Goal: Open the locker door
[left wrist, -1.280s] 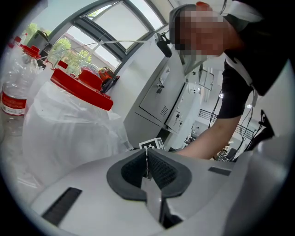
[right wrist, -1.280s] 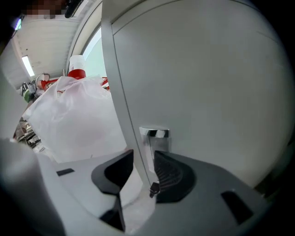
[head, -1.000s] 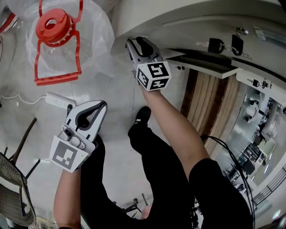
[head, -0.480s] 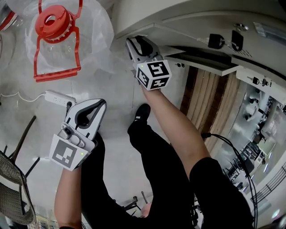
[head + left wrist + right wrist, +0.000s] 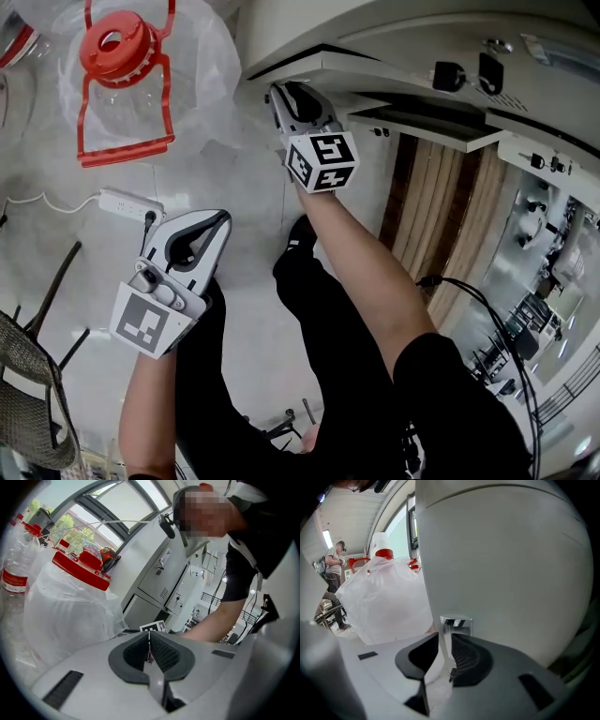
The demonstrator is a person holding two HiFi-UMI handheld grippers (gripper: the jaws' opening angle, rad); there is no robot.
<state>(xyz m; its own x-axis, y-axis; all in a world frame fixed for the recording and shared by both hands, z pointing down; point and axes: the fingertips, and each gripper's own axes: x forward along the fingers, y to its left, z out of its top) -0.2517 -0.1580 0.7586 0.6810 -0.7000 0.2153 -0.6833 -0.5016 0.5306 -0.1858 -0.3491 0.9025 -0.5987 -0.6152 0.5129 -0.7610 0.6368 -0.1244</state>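
The pale grey locker door [image 5: 506, 559] fills the right gripper view; its small chrome handle [image 5: 456, 622] sticks out at the door's edge. My right gripper [image 5: 446, 639] has just been closing, and its pads now sit against both sides of the handle strip. In the head view this gripper [image 5: 281, 94] reaches up to the door's corner [image 5: 281, 42]. My left gripper [image 5: 202, 225] hangs lower left over the floor, away from the locker. Its jaws [image 5: 149, 641] are shut with nothing between them.
A large water bottle with a red cap [image 5: 117, 56], wrapped in clear plastic, stands left of the locker. A white power strip [image 5: 127, 204] lies on the floor and a wicker chair [image 5: 28, 403] stands at lower left. Keys [image 5: 450, 73] hang in neighbouring locker doors. A person [image 5: 333, 564] stands far off.
A dark gap now shows along the door's edge beside the right gripper, where it lay nearly flush before. Both hands stay almost where they were.
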